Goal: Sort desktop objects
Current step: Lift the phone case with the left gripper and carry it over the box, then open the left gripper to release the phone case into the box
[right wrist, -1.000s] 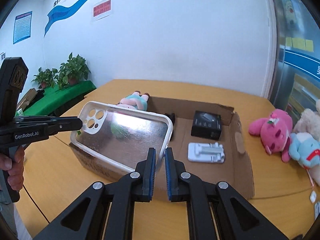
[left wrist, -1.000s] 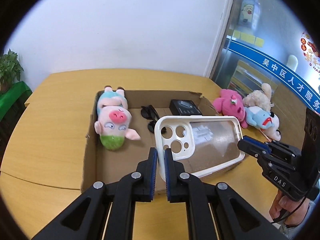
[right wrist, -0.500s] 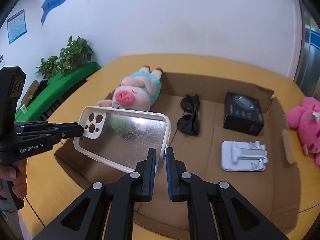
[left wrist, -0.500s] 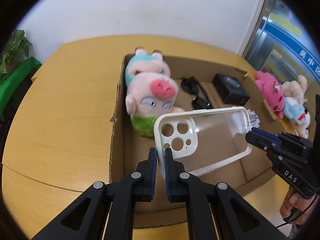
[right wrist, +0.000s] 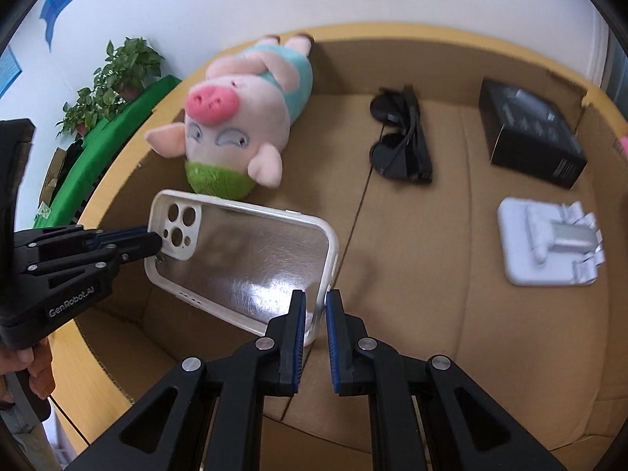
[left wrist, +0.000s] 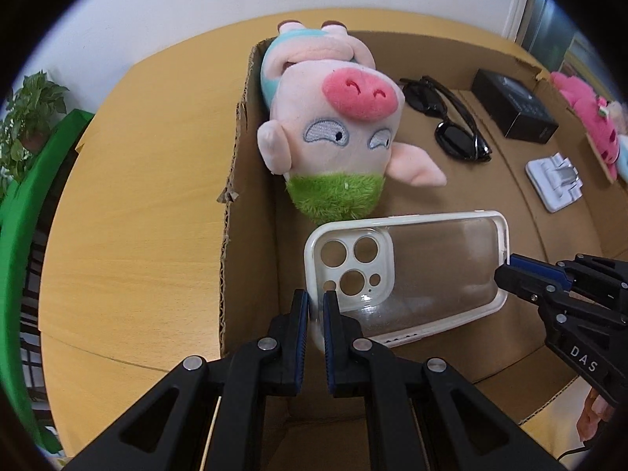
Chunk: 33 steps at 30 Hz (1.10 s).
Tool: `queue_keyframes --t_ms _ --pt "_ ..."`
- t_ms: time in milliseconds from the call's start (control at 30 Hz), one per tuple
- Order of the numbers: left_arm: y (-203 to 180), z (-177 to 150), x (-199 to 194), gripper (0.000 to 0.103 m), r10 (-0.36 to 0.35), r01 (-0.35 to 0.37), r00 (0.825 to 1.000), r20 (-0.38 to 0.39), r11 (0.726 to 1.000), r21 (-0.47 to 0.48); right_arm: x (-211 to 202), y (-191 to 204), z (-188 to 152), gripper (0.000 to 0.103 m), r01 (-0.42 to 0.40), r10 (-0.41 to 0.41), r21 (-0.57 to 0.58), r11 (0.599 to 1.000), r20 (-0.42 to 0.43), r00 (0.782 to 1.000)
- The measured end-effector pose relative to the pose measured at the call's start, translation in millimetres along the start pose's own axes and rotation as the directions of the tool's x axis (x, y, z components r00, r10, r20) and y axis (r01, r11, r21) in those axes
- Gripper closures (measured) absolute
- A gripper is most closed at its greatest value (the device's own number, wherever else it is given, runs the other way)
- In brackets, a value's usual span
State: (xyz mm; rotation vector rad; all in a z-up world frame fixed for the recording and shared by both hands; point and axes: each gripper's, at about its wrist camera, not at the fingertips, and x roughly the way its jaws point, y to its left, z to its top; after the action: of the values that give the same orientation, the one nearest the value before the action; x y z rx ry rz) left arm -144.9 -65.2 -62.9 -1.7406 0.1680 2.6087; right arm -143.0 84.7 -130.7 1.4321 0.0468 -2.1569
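Observation:
A clear phone case with a white rim [left wrist: 408, 271] [right wrist: 243, 259] hangs flat just above the floor of a shallow cardboard box [left wrist: 231, 180] [right wrist: 510, 337]. My left gripper [left wrist: 316, 304] is shut on the case's camera-hole end; it shows in the right wrist view [right wrist: 155, 241]. My right gripper [right wrist: 315, 310] is shut on the opposite end; it shows in the left wrist view [left wrist: 506, 269]. In the box lie a pig plush [left wrist: 333, 125] [right wrist: 239, 121], black sunglasses [left wrist: 447, 117] [right wrist: 400, 137], a black box [left wrist: 514, 106] [right wrist: 533, 133] and a white phone stand [left wrist: 555, 176] [right wrist: 549, 243].
The box sits on a round wooden table [left wrist: 137, 196]. Pink and other plush toys [left wrist: 585, 106] lie on the table beyond the box's right wall. A green bench and potted plants [right wrist: 117, 74] stand by the wall at the left.
Both grippers have moved forward and down with the case, from in front of the box to low inside it, just in front of the pig plush.

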Motion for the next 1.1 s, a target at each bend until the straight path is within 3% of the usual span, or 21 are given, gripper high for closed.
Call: queue_keyframes --t_ms 267,367,400,500,567,633,667,767,867,933,1100 --pt "-13.2 8.8 13.4 0.093 0.124 -0.12 0.989 -0.08 0.991 0.05 10.8 0.7 2.1 0.09 -0.027 0.028 0.016 1.0 -0.031 0.999" --pt "-15.6 7.9 11.1 0.085 0.095 -0.091 0.993 -0.073 0.994 0.052 0.4 0.2 1.0 0.082 -0.056 0.056 0.008 0.998 -0.013 0.998" --pt "-13.4 7.1 7.7 0.079 0.072 -0.07 0.996 -0.061 0.997 0.038 -7.9 -0.2 0.5 0.073 -0.058 0.058 0.002 0.998 0.01 0.998" --pt "-0.1 2.2 -19.4 0.075 0.025 -0.023 0.998 0.06 0.999 -0.025 -55.0 -3.5 -8.9 0.045 -0.056 0.06 -0.037 0.998 0.144 0.988" --pt "8.7 -7.0 -45.0 0.072 -0.004 0.015 0.988 0.155 0.998 -0.069 -96.1 -17.5 -21.1 0.03 -0.016 0.027 -0.044 0.999 0.253 0.967" --pt "10.9 -21.6 -65.7 0.061 -0.047 0.072 0.971 0.235 0.992 -0.1 -124.5 -37.4 -31.5 0.019 0.042 -0.031 -0.027 0.999 0.322 0.946" --pt "9.0 -25.0 -69.6 0.05 -0.057 0.085 0.966 0.252 0.991 -0.102 -138.7 -56.0 -40.8 0.019 0.086 -0.083 0.007 0.996 0.341 0.936" --pt "-1.3 -40.6 -70.3 0.048 -0.101 0.131 0.953 0.285 0.988 -0.086 -154.8 -93.1 -61.3 0.019 0.158 -0.173 0.071 0.985 0.329 0.928" --pt "-3.4 -52.4 -61.1 0.048 -0.159 0.196 0.943 0.292 0.975 -0.103 -152.2 -119.1 -80.4 0.019 0.176 -0.205 0.125 0.977 0.29 0.935" --pt "-4.4 -62.1 -51.1 0.049 -0.141 0.178 0.954 0.263 0.976 -0.124 -144.4 -127.9 -90.2 0.019 0.192 -0.219 0.126 0.973 0.261 0.94" --pt "-5.2 -74.2 -53.0 0.049 -0.117 0.163 0.941 0.316 0.979 -0.123 -152.1 -119.5 -115.1 0.019 0.214 -0.232 0.09 0.973 0.306 0.923"
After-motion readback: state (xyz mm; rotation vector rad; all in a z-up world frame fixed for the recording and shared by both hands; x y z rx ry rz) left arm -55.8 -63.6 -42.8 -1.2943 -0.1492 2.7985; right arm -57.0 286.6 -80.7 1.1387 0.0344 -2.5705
